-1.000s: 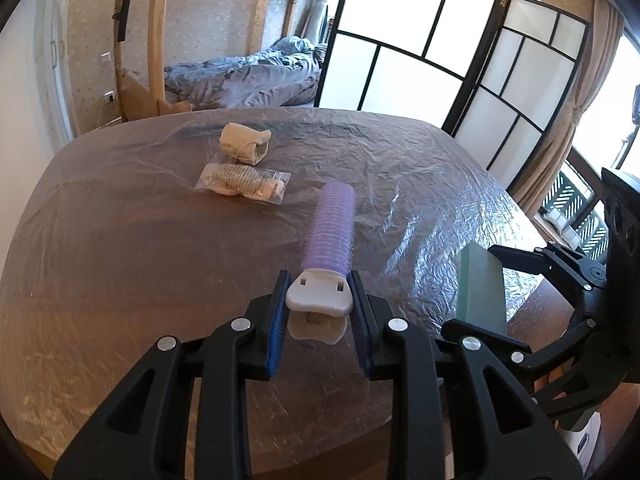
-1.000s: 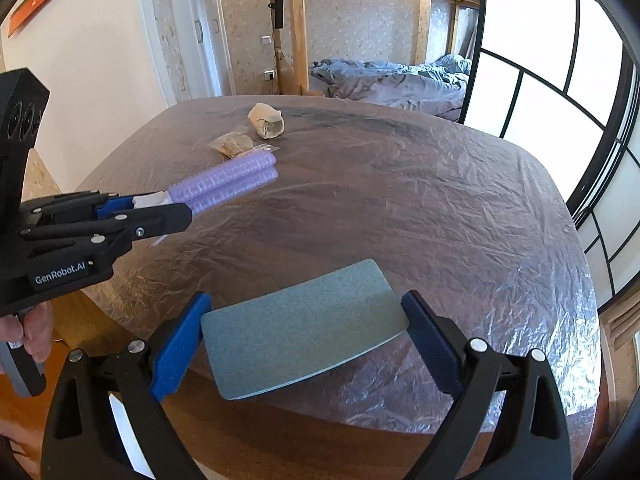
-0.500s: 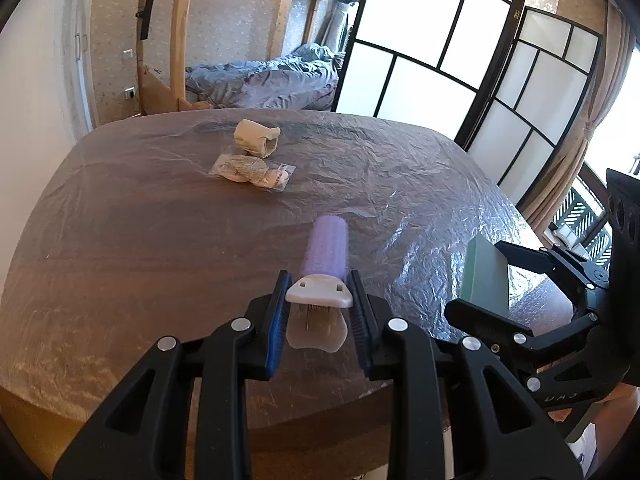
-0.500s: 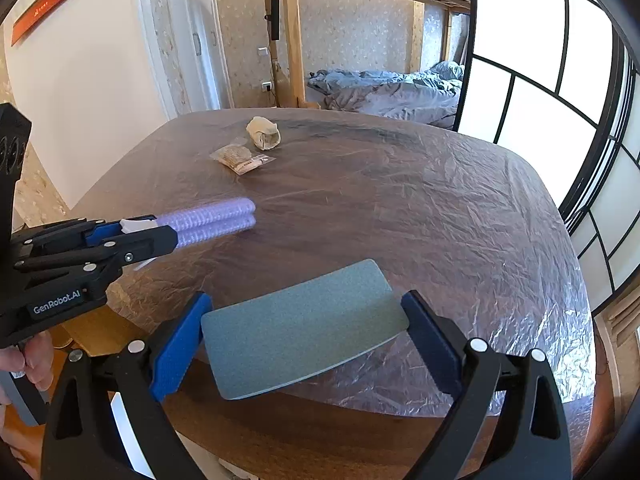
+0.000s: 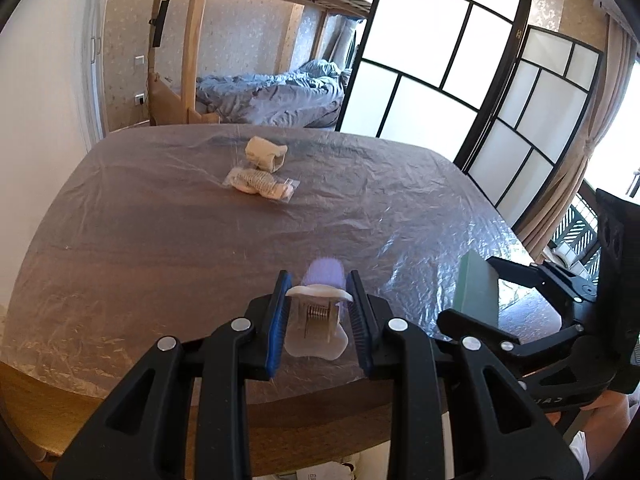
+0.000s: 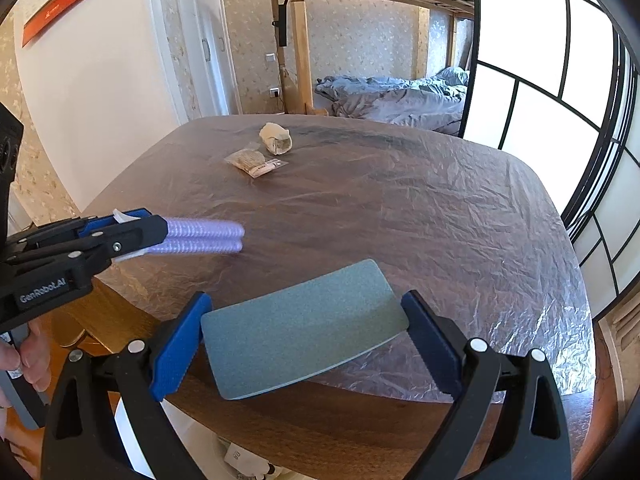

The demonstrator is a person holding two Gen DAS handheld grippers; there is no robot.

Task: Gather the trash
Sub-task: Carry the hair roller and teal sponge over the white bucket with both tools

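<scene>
My left gripper [image 5: 318,300] is shut on the white clip end of a purple hair-roller clip [image 5: 322,276], held in the air above the near table edge; the right wrist view shows the same purple hair-roller clip [image 6: 204,236] sticking out level from the left gripper [image 6: 136,226]. My right gripper [image 6: 304,332] is shut on a flat grey-green pad [image 6: 300,328], gripped by its two side edges over the near table edge. Far across the table lie a clear packet [image 5: 260,182] with beige contents and a crumpled beige wrapper [image 5: 265,153].
The round wooden table [image 6: 400,208] is covered in crinkled clear plastic film. A white bin or bag [image 6: 224,448] shows under the near edge. A bunk bed [image 6: 392,96] and sliding glass doors [image 5: 420,80] stand beyond the table.
Both grippers have pulled back toward the near table edge and risen slightly with their loads. The hair-roller clip now points more straight away from the left camera.
</scene>
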